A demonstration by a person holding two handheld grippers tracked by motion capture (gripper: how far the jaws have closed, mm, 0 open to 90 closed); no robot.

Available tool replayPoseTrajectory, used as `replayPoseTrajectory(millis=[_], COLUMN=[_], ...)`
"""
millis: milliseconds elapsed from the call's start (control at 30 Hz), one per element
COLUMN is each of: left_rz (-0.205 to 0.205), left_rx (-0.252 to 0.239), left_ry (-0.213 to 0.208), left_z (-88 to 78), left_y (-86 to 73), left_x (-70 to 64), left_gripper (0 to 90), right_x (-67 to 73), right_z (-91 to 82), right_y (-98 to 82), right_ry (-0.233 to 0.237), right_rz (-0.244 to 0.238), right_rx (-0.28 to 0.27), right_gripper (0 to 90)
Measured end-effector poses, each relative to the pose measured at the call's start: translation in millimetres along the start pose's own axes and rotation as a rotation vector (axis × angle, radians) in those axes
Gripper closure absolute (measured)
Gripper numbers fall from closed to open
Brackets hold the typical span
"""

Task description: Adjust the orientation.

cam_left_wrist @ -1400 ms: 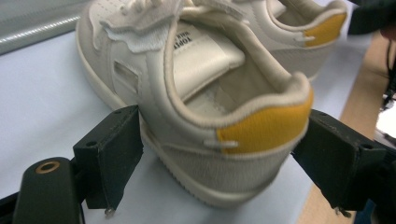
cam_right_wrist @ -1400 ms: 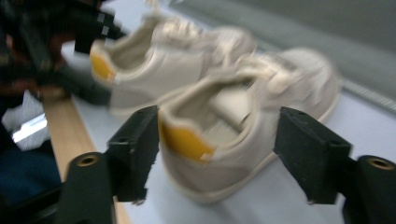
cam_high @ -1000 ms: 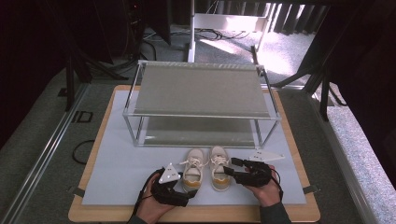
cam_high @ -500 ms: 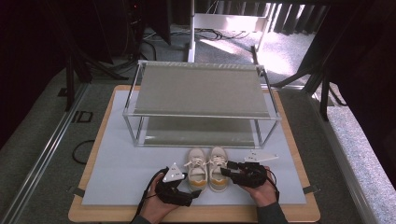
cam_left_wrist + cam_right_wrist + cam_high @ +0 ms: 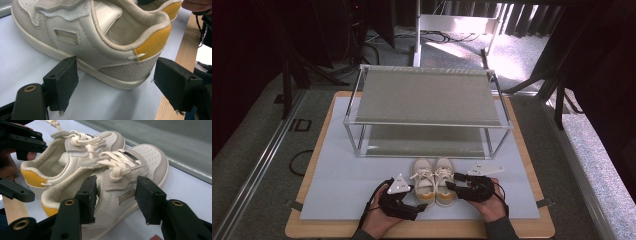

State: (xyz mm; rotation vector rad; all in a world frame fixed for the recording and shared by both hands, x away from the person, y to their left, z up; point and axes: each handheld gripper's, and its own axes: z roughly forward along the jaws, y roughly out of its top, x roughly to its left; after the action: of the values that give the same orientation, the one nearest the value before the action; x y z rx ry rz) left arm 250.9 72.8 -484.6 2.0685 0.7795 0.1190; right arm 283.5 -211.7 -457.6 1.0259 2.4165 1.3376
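White mat (image 5: pixel 337 185) is lying under two little shoes sitting side by side; the left gripper (image 5: pixel 115 82) is waiting wide open around the left shoe's (image 5: pixel 82 42) heel; the right gripper (image 5: pixel 116 195), jaws just opening, is straddling the right shoe's (image 5: pixel 117 182) side, one pad inside its opening, gripping nothing.

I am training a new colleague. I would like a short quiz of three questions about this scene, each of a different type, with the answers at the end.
1. True or false: the two shoes stand on the top shelf of the rack.
2. What colour is the heel patch on each shoe? A) red B) yellow C) green
3. Which part of the left shoe lies between the open jaws of the left claw?

Key
1. False: they stand on the pale mat, in front of the rack.
2. B
3. The heel.
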Motion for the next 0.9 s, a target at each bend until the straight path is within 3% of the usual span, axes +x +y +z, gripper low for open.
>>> replayPoseTrajectory(millis=[133,267,467,633,767,900], left_rz=[-0.008,-0.014,-0.045,-0.066,-0.096,-0.101], left_rx=[-0.036,-0.069,-0.143,-0.126,-0.133,-0.124], left_ry=[-0.002,0.023,0.058,0.11,0.127,0.127], left_z=[-7.2,-18.7,-34.6,-32.7,-30.7,-28.4], left_y=[-1.0,0.0,6.2,13.5,15.1,17.5], left_x=[0.3,3.0,4.8,7.2,8.6,8.4], left_gripper=[22.2,22.5,30.7,35.2,35.2,35.1], right_x=[0.4,1.0,4.2,5.3,5.5,6.2], right_z=[-0.4,-2.2,-7.6,-7.6,-8.3,-7.6], right_y=[0.0,0.9,3.8,2.8,2.3,3.3], right_ry=[-0.005,-0.003,-0.03,-0.044,-0.04,-0.037], right_rz=[0.005,0.008,-0.006,0.005,0.02,0.035], right_rx=[0.0,-0.005,-0.013,0.016,0.03,0.045], right_gripper=[49.1,48.2,48.3,50.0,50.6,49.6])
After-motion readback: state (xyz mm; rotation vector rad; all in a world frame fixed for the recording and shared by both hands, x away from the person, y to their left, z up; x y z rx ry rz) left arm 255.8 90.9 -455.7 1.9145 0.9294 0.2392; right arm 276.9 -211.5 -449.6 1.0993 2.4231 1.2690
